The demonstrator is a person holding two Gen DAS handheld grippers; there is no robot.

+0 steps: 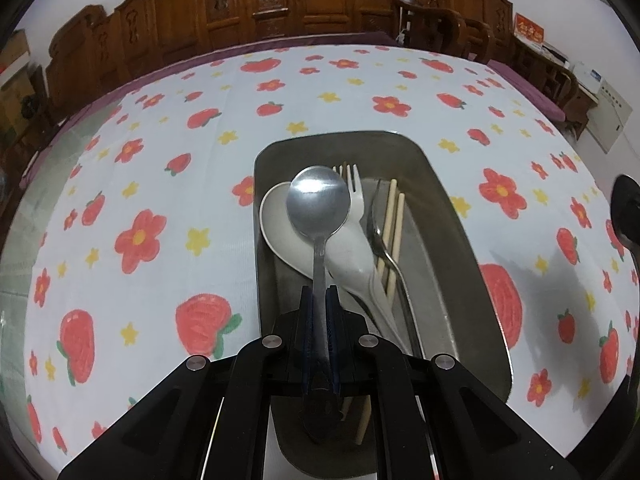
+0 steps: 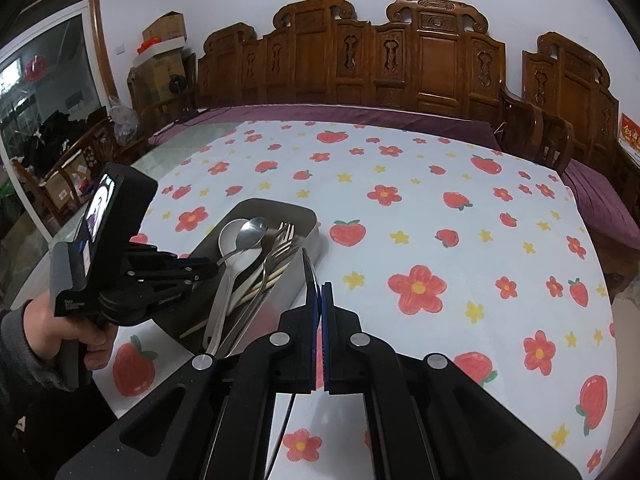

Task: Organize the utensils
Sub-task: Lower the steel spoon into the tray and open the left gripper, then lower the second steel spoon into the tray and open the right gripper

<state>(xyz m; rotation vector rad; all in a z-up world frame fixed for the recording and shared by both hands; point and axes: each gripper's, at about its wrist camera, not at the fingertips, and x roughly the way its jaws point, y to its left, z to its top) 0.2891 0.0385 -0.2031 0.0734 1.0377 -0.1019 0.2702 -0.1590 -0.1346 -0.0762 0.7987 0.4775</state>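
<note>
My left gripper (image 1: 320, 292) is shut on the handle of a metal spoon (image 1: 318, 200), whose bowl hangs low over a steel tray (image 1: 460, 216). In the tray lie a white ceramic spoon (image 1: 276, 216), a pale fork (image 1: 354, 188), a metal utensil (image 1: 378, 216) and chopsticks (image 1: 394, 216). In the right wrist view, the left gripper (image 2: 214, 266) holds that spoon (image 2: 252, 230) over the tray (image 2: 276, 205). My right gripper (image 2: 320, 286) is shut on a thin metal utensil (image 2: 308, 270) seen edge-on, just right of the tray. It shows as a dark spoon (image 1: 626, 204) at the picture's right edge.
The table wears a white cloth (image 2: 440, 220) printed with red flowers and strawberries. Carved wooden chairs (image 2: 400, 60) line the far side. A person's hand (image 2: 80, 332) grips the left tool's handle. Boxes (image 2: 164, 40) and clutter stand at the far left.
</note>
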